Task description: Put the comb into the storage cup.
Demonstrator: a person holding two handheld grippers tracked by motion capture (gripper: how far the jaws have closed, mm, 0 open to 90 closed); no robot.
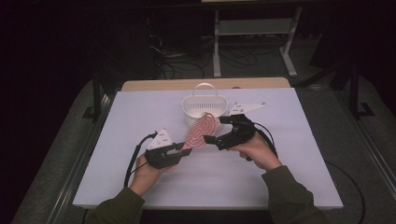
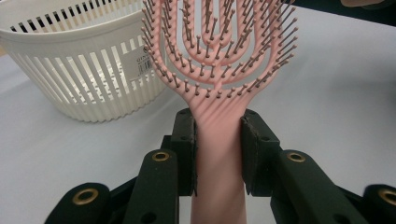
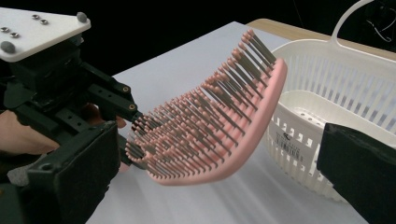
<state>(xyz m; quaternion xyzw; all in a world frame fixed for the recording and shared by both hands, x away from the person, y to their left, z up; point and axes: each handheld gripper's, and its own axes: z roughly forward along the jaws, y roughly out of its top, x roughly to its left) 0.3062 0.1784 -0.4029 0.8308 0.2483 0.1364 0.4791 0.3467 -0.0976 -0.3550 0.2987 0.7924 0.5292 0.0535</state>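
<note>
The pink hairbrush (image 2: 219,84) is held off the white table (image 1: 140,186), its handle clamped between the 2 pads of the left gripper (image 2: 218,154), which press on it from both sides. Its bristled head (image 3: 219,126) reaches toward the white slatted basket (image 1: 204,108) and hangs just in front of the basket's near wall, tilted, with the bristles facing up and toward the person.

The right gripper (image 3: 210,182) stands with its 2 jaws wide apart, 1 on each side of the brush head, touching neither side of it as far as the frames show.

In the right gripper view the basket's (image 3: 336,112) floor is partly visible and looks bare; the rest of the inside is hidden by its wall. A printed label sits on its outer wall.

The high view gives the layout: the left gripper (image 1: 180,149) low and left of centre, the right gripper (image 1: 215,135) beside the brush (image 1: 201,131), the basket behind both with its handle upright. The left gripper view shows the grip on the handle up close, and the basket (image 2: 70,70) off to the left. The right gripper view shows the curve of the brush head and the left gripper (image 3: 60,93) with its grey plate.
</note>
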